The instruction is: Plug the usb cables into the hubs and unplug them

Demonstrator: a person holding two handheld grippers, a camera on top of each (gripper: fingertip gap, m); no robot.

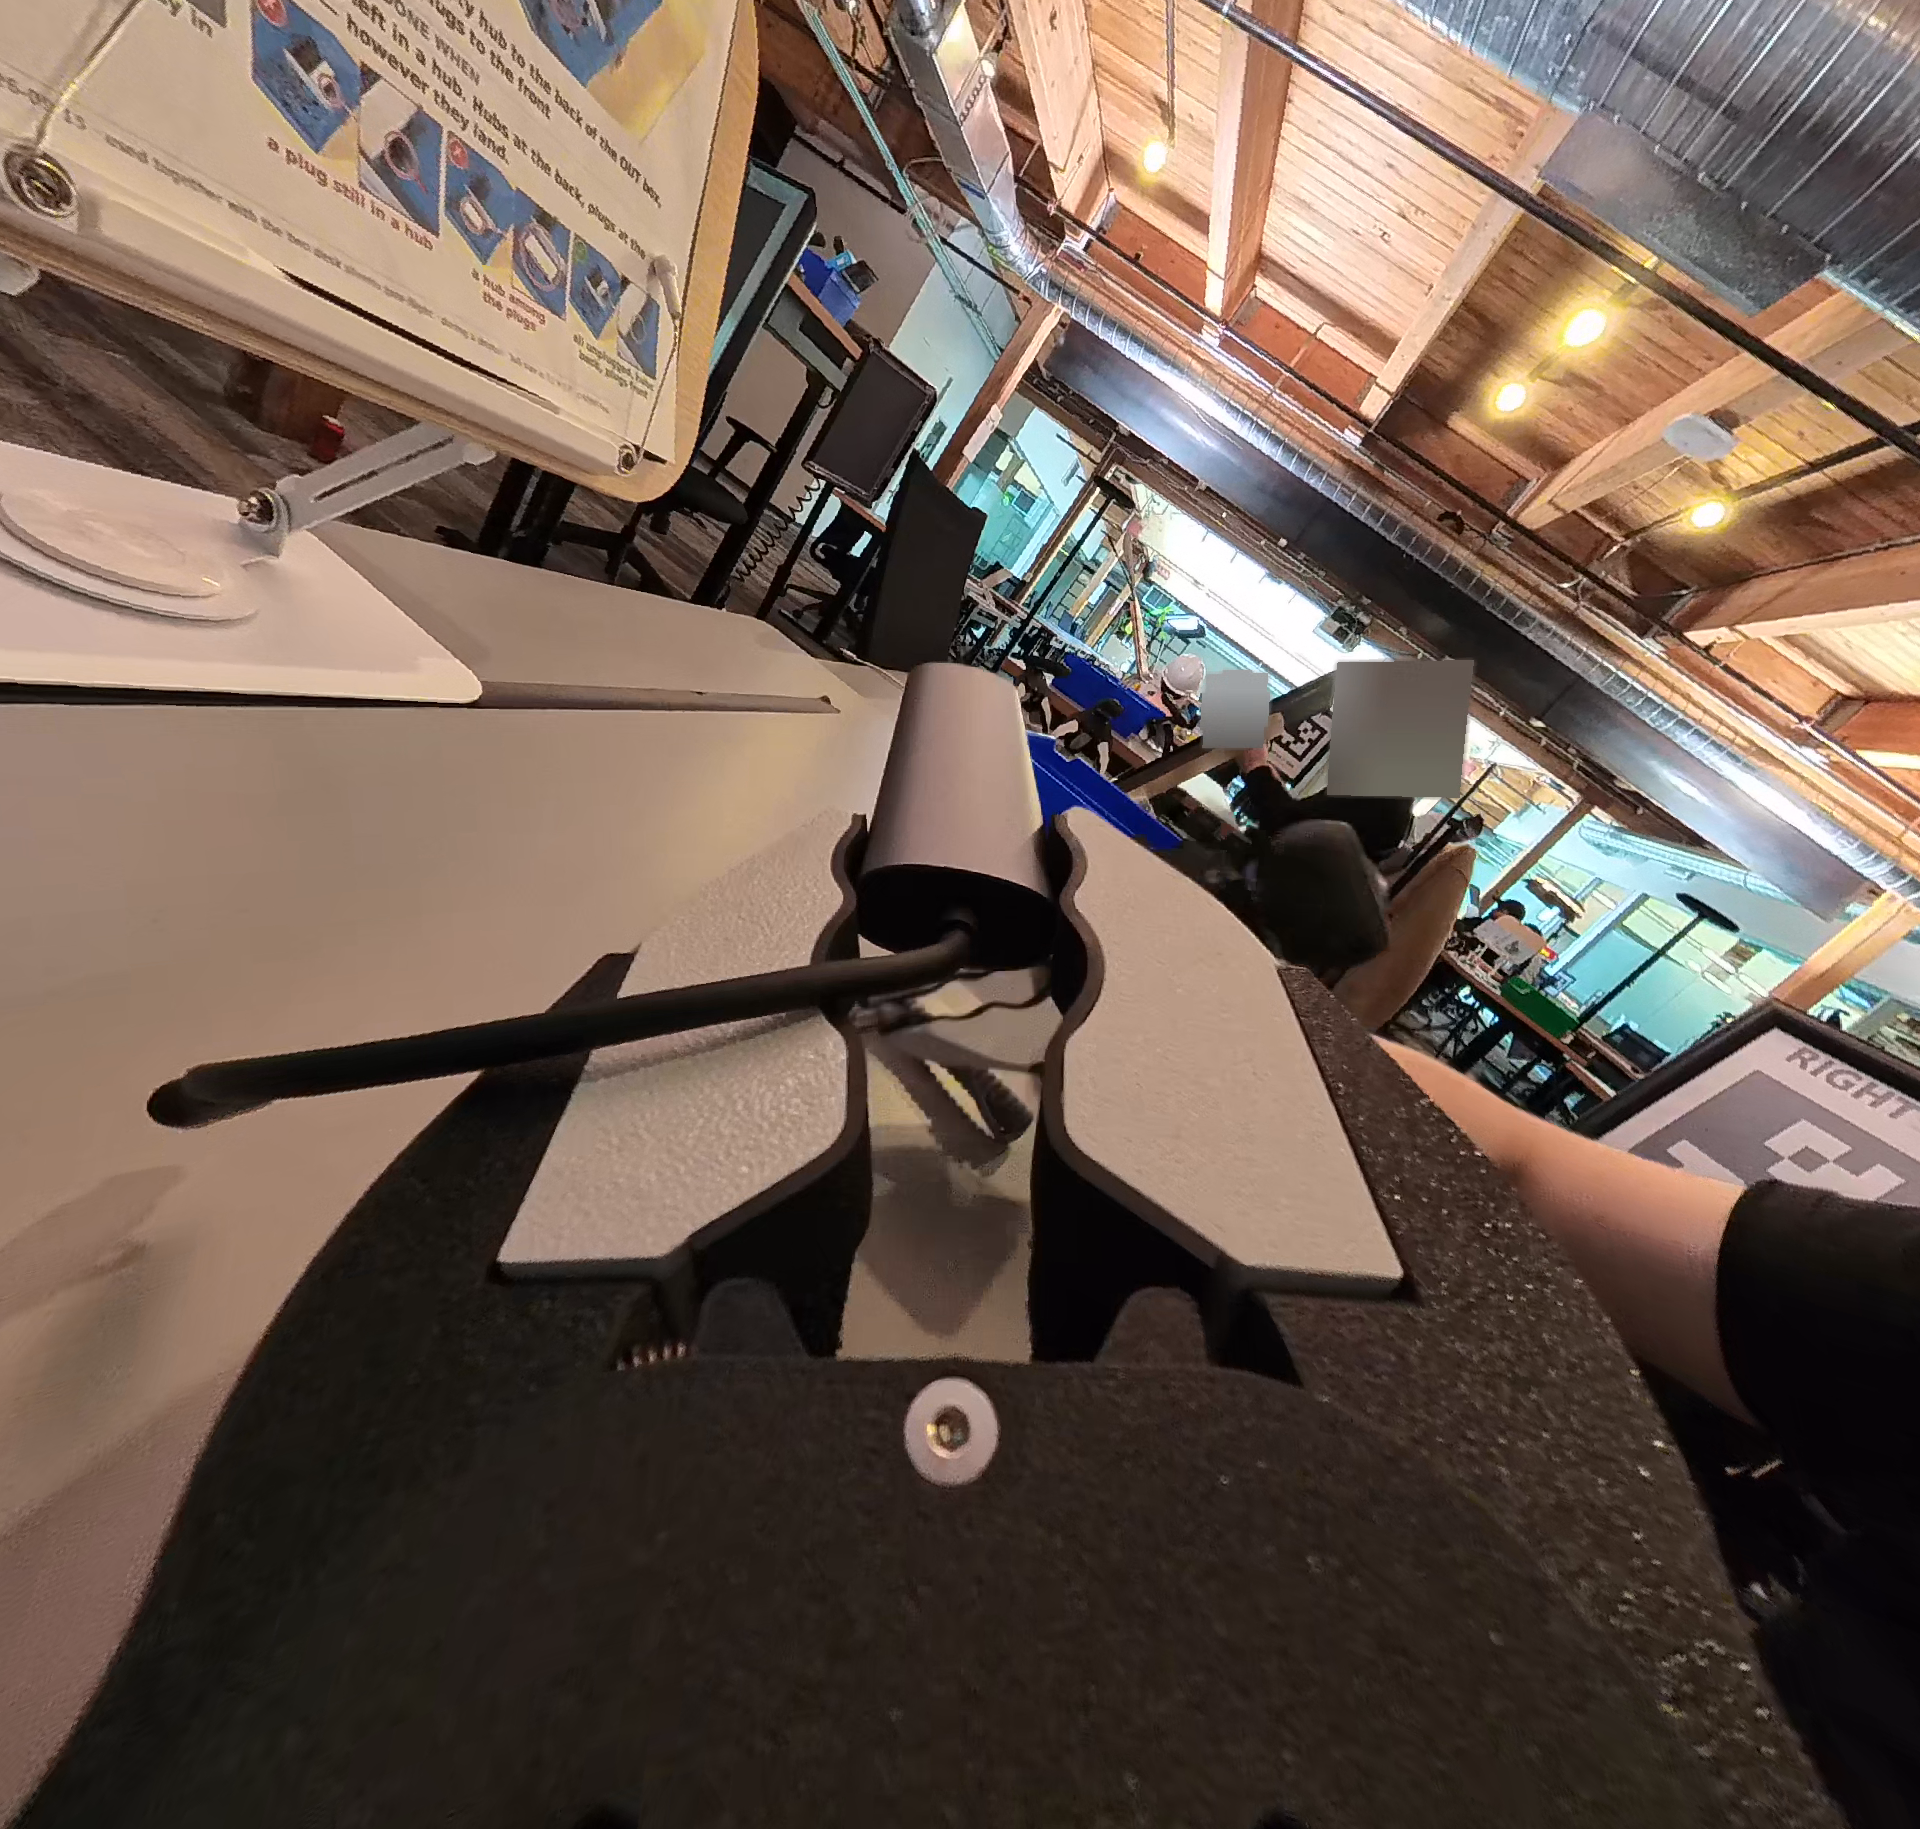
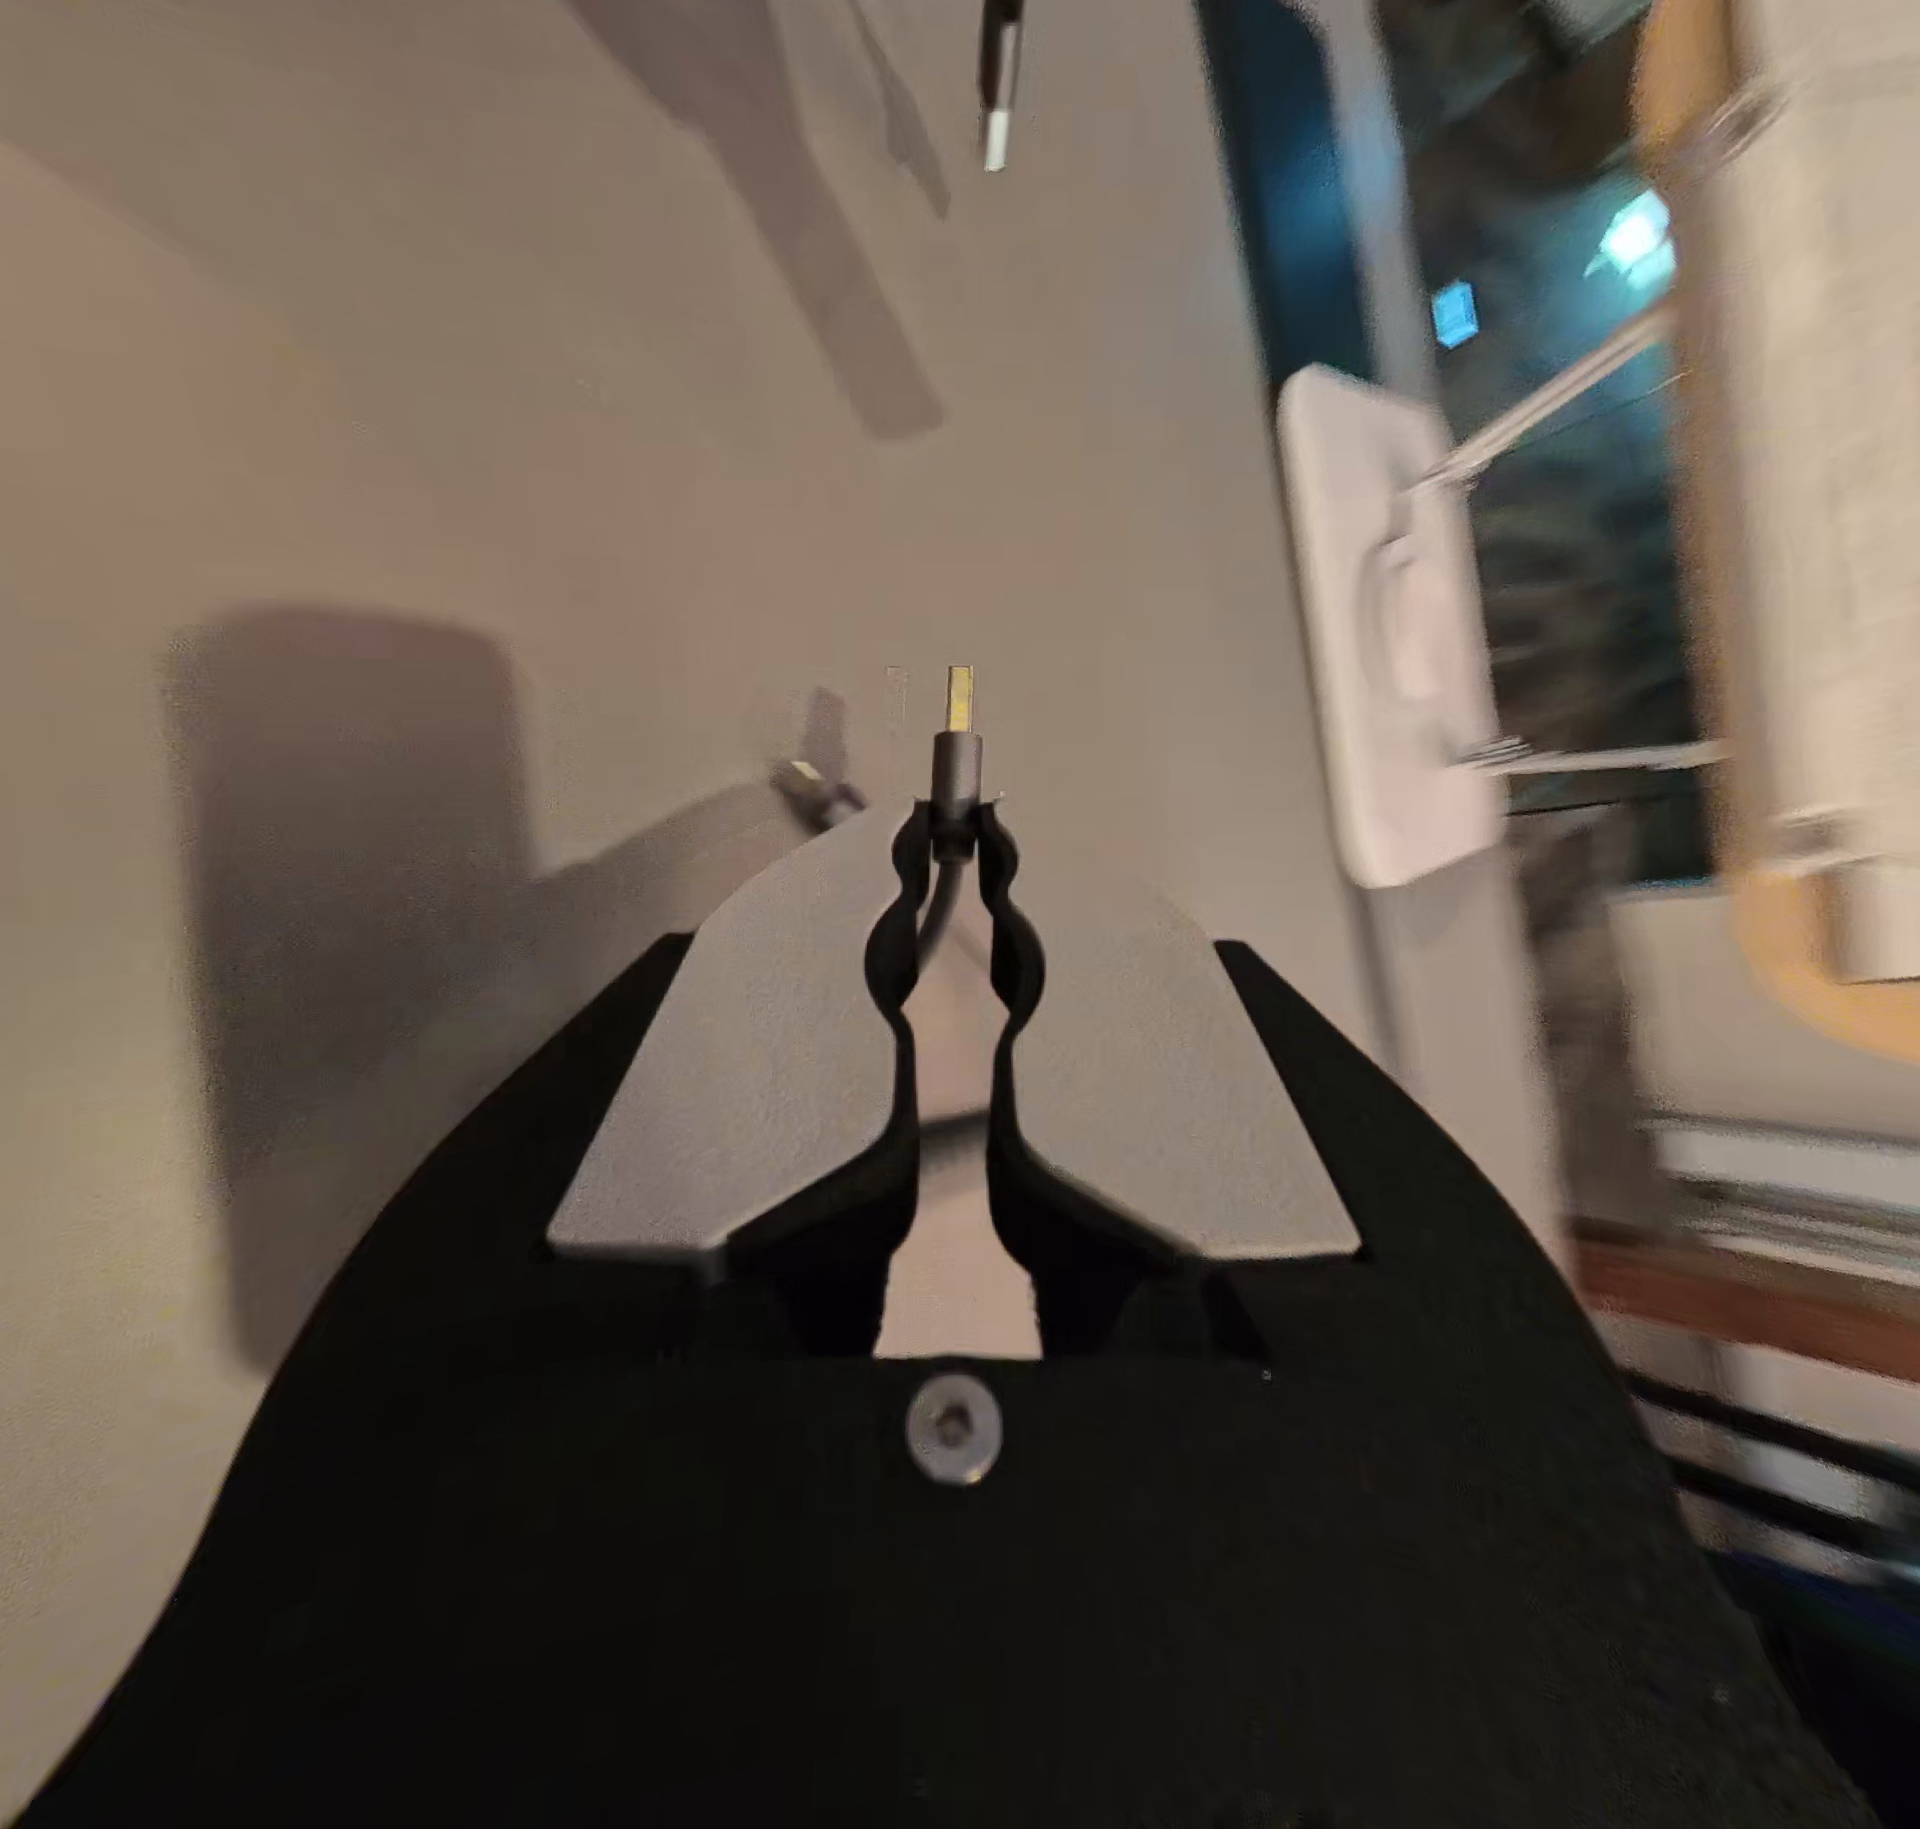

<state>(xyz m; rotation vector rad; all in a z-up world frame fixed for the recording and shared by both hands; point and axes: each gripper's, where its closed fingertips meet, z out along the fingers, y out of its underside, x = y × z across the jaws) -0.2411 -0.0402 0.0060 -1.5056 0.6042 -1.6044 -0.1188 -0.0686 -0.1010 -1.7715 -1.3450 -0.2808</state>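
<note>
The left gripper clamps one grey USB hub above the white table, while the right gripper pinches one USB plug (two more plugs visible: one ahead, another beside).

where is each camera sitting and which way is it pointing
Left wrist view: behind the left tongs, tilted up across the white table toward the ceiling; they clamp a grey hub; a forearm shows at right.
Right wrist view: behind the right tongs, aimed along the table, gripping a usb plug; no body shows.
Shared: the table and white stand base.
</note>
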